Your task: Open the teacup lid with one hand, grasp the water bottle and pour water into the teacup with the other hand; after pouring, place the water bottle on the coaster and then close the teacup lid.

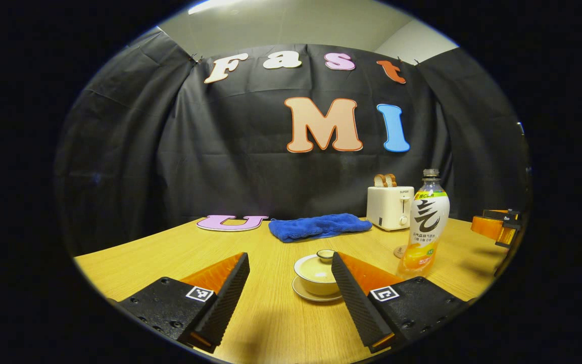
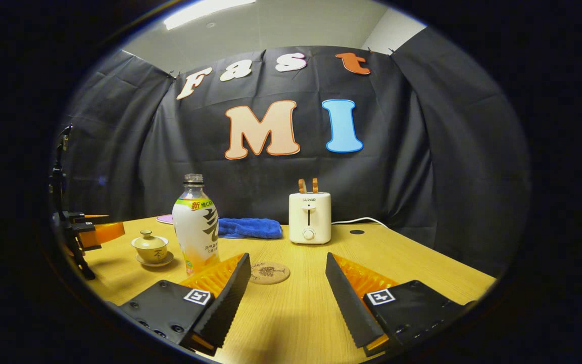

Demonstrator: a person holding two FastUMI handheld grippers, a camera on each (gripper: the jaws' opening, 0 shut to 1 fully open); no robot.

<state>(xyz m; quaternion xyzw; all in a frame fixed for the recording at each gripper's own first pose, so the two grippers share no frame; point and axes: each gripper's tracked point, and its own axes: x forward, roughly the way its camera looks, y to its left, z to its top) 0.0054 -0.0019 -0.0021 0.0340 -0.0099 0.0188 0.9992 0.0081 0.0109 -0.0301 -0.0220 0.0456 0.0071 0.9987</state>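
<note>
Both hand-held grippers are released and hold nothing: the left hand-held gripper (image 1: 288, 293) faces the lidded teacup (image 1: 317, 275) on its saucer, the right hand-held gripper (image 2: 287, 293) the coaster (image 2: 270, 272). The water bottle (image 2: 196, 230) stands upright between them on the bench (image 2: 412, 263). Its cap looks absent; a hasty grasp could tip it and spill.

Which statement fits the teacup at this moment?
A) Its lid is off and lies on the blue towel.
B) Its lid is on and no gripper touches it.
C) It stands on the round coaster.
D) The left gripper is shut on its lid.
B: the teacup sits on its saucer with its lid on, while the left gripper is open and short of it.
</note>
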